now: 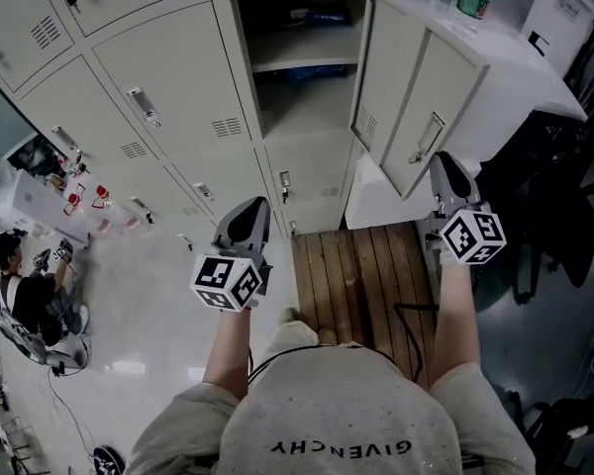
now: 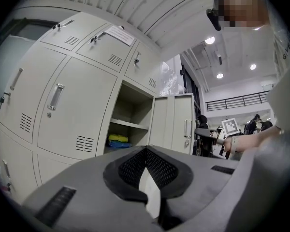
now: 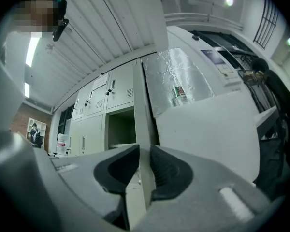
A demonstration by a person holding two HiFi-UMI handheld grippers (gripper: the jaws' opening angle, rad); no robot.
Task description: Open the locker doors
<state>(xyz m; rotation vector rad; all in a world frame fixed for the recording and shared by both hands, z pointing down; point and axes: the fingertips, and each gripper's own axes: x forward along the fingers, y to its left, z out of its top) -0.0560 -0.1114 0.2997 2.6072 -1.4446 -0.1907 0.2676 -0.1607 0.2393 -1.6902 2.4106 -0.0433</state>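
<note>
Locker door (image 1: 416,97) of the upper middle compartment (image 1: 297,67) already stands swung out to the right, with its shelf exposed. The right gripper (image 1: 445,161) is at the door's free edge. In the right gripper view that thin edge (image 3: 142,129) runs straight up between the two pads, which close against both its faces, so the right gripper (image 3: 144,158) appears to be pinching the door rather than its handle.

The left gripper (image 1: 247,211) hangs level in front of the lockers, apart from them. Its tips are pressed together with nothing between them (image 2: 146,150).

I judge this step to be the finishing swing of this door. The closed doors remain: the neighbouring one to the left (image 1: 168,97) and the lower one (image 1: 307,181). The next move calls for releasing the edge, then bringing opened jaws to a closed door's handle (image 1: 142,105) and pulling outward.
</note>
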